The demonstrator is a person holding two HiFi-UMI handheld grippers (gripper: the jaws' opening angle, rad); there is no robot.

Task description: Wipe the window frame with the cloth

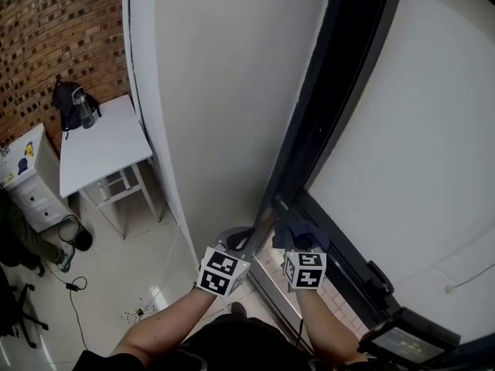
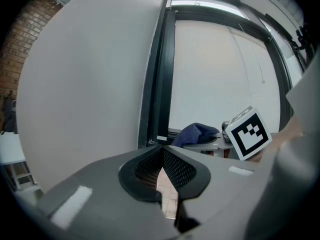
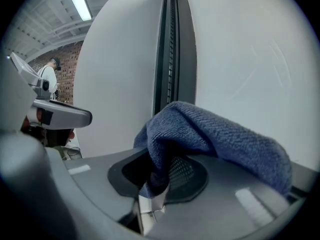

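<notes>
Both grippers are down at the bottom corner of the window frame (image 1: 313, 122), side by side and close together. The right gripper (image 1: 298, 238) is clamped on the blue cloth (image 1: 292, 229). Its own view shows the fabric pinched between the jaws, bunched up over the tips and draping off to the right. From the head view, the cloth sits right where the dark upright bar meets the lower rail. Whether it actually presses on the frame is hard to tell.

The left gripper (image 1: 246, 239) carries nothing. Its jaws are pressed tip to tip with only floor tiles showing through the gap behind them. It points at the foot of the upright bar, just beside the white wall (image 1: 224, 91). In its view the cloth lies just to the right of its tips.

The pale window pane (image 1: 410, 130) fills the right side of the head view.

Away to the left, well apart from the action, a white table (image 1: 100, 149) stands against a brick wall (image 1: 62, 22) with a black bag (image 1: 69, 103) on its far end. A white cabinet (image 1: 27, 178) stands beside the table.
</notes>
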